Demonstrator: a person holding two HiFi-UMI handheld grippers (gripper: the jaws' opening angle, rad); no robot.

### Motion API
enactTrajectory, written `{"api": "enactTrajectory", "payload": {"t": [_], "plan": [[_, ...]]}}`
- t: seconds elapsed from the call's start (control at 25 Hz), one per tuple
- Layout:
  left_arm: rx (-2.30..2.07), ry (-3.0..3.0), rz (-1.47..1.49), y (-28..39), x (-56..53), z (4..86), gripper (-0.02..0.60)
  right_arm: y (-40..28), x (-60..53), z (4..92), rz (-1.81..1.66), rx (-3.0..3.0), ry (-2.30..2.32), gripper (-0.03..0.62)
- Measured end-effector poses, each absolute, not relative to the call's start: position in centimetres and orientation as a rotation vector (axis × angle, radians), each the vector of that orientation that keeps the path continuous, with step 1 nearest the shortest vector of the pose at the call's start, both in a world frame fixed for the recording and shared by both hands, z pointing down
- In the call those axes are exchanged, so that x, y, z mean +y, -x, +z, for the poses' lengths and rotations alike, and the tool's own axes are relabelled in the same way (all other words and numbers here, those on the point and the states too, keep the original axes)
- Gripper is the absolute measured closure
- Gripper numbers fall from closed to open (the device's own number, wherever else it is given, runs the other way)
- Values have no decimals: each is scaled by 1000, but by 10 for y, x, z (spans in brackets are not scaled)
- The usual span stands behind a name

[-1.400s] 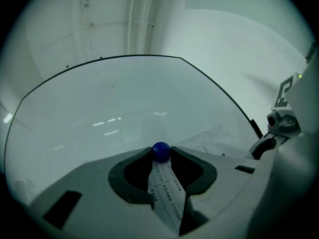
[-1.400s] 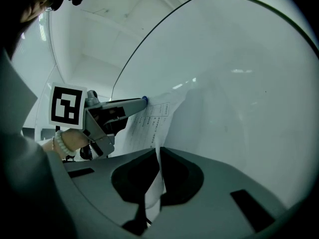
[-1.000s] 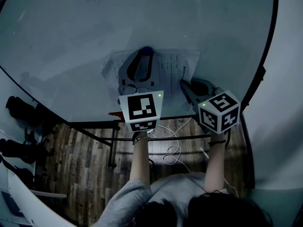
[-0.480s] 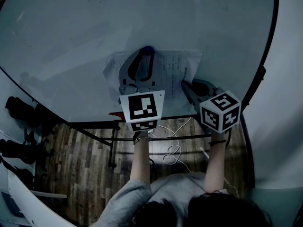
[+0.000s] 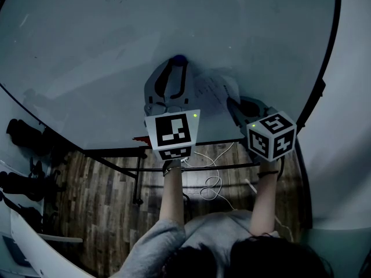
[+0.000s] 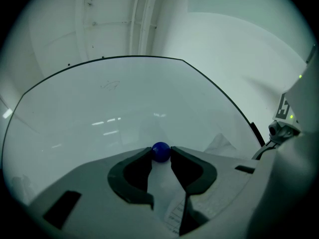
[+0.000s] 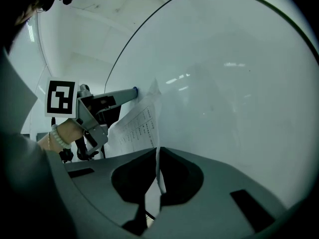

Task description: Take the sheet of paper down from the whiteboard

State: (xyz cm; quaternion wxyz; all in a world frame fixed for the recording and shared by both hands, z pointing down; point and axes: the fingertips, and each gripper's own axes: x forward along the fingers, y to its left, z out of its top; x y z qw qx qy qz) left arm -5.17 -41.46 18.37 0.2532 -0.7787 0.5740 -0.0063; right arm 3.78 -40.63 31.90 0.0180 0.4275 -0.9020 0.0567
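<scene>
Paper (image 5: 211,90) hangs on the whiteboard (image 5: 87,51), curling off, at 3 o'clock of the left tongs (image 5: 177,63), which pinch the blue magnet (image 6: 160,151). Right tongs (image 7: 157,156) are clamped on its 4 o'clock edge.

The right gripper (image 7: 156,153) had its jaws pinched together on the edge of the printed sheet of paper (image 7: 137,126), which bowed away from the whiteboard (image 7: 229,83). At the sheet's top corner, the left gripper (image 7: 130,92) met the board at a small blue object (image 7: 135,90).
</scene>
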Motion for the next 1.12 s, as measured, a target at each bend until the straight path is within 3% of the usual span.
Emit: {"api": "enactTrajectory", "payload": {"t": [0.72, 1.12], "plan": [[1553, 2189, 63, 43, -403, 201, 463, -54, -400, 330, 148, -2831, -1343, 594], [1643, 2263, 128, 72, -376, 223, 465, -53, -383, 326, 147, -2806, -1346, 594]]}}
